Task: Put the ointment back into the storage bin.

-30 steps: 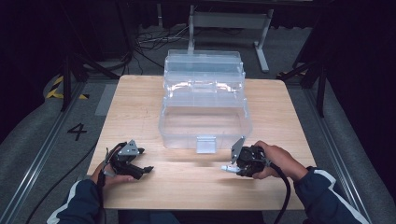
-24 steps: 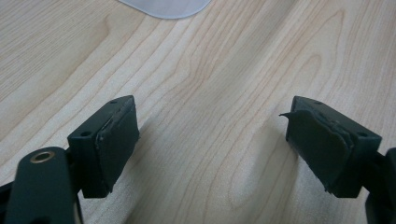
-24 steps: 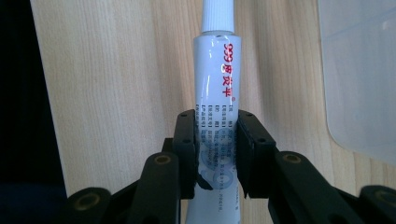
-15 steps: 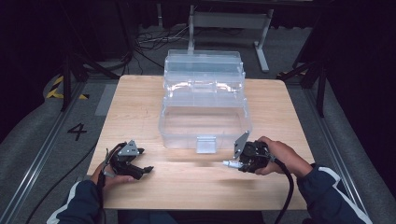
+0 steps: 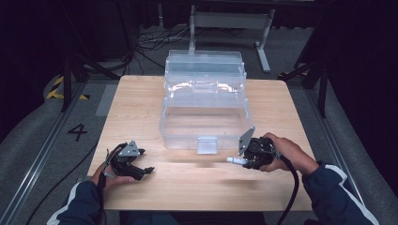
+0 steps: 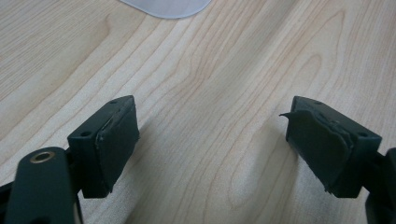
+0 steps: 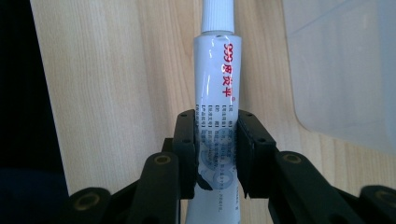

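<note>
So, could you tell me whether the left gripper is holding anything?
No, the left gripper stands open over bare table.

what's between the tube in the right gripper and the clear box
Nothing visible. The right gripper is shut on the white tube, just off the front right corner of the clear box, with bare table between them.

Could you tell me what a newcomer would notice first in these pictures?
Probably the big clear plastic box standing open mid-table. Next, the white tube with red print, clamped in the right gripper just right of the box's front latch. The left gripper rests open on the bare wooden table.
</note>
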Demonstrator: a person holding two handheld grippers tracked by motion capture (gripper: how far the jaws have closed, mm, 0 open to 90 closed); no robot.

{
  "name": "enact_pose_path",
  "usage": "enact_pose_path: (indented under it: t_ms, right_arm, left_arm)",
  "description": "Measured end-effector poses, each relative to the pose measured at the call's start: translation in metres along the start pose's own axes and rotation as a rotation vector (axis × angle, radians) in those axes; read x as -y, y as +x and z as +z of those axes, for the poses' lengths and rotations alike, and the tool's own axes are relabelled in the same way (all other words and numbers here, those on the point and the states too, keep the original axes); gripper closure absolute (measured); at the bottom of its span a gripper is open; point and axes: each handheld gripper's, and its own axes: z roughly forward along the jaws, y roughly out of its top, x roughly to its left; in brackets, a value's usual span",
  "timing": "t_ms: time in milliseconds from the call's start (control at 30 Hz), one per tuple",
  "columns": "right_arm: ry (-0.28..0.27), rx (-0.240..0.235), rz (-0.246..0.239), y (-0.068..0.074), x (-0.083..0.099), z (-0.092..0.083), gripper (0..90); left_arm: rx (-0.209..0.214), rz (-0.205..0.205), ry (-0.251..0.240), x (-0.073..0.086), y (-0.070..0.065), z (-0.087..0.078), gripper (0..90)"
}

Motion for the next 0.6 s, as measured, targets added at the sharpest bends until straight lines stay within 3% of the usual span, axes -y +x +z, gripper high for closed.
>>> enact_pose_path:
  t_ms: [600]
  right_arm:
    - [-0.008,0.038,-0.013,-0.005,-0.005,-0.029,72.1]
  left_arm:
    - [-0.003,-0.003,0.0,0.0,0.0,0.0,16.9]
